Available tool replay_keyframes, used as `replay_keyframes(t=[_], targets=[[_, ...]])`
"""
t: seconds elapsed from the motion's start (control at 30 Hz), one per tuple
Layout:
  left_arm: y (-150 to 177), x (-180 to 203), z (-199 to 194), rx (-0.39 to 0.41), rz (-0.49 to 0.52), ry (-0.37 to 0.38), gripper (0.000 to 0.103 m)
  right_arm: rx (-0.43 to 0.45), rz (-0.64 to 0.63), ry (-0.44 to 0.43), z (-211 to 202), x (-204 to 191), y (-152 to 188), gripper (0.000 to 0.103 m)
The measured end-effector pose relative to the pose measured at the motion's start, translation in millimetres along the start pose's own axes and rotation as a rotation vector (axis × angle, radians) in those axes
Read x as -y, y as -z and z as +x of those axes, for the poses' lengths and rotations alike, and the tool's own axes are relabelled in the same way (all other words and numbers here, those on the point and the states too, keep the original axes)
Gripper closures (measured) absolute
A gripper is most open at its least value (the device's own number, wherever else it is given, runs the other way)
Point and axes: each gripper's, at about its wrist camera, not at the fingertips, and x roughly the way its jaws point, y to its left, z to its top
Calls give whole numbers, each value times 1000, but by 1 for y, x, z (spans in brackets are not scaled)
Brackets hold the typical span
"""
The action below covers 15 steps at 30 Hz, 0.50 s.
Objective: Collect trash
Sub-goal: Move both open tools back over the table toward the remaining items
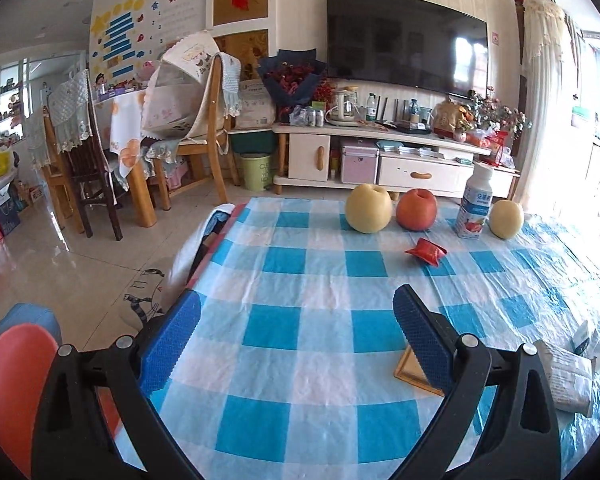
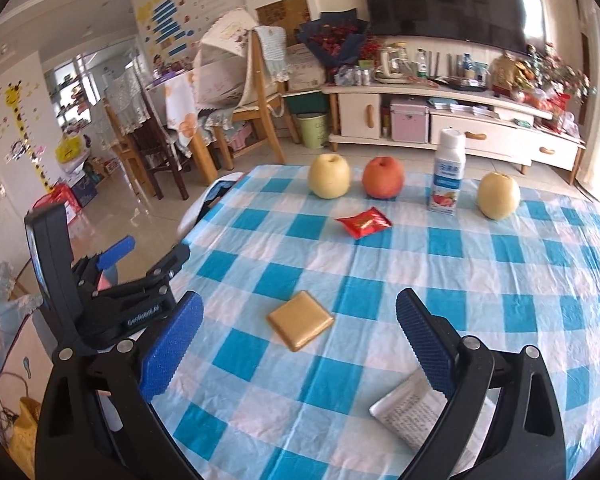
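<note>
A worktop [image 2: 500, 280] covered with a blue and white checked cloth is seen from both wrist cameras. Along its far edge four things are lined up, apart from one another: a yellow pear [image 2: 329, 176], a red apple [image 2: 383, 177], a white bottle [image 2: 448, 172] standing upright, and a second pear [image 2: 499, 195]. A red wrapper [image 2: 364, 222] is laid flat just in front of the apple. A gold packet [image 2: 301, 322] is placed nearer, about mid-cloth, and a folded leaflet [image 2: 410, 408] is found at the near edge, partly hidden behind one finger.

The right gripper [image 2: 300, 344] is held above the cloth with its jaws set wide and nothing gripped; the gold packet is seen in the gap between its fingers, untouched. The left gripper [image 1: 296, 340] is likewise spread wide and empty, held over the left side of the worktop, with the gold packet partly covered by its right finger. In the right wrist view the left gripper is seen beside the worktop's left edge.
</note>
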Motion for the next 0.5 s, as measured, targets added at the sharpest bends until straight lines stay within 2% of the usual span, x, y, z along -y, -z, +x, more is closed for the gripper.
replay_keyframes(t=[0.1,0.33,0.5], targets=[[0,21,10,-21,40,17,5,9,52,24,-6,23,-4,7],[-9,64,35,-30,112,113,6,28,157,79,-23,78,-7,7],[-16,104,63,-55,217,193,6,-3,184,132,-32,117,2,7]])
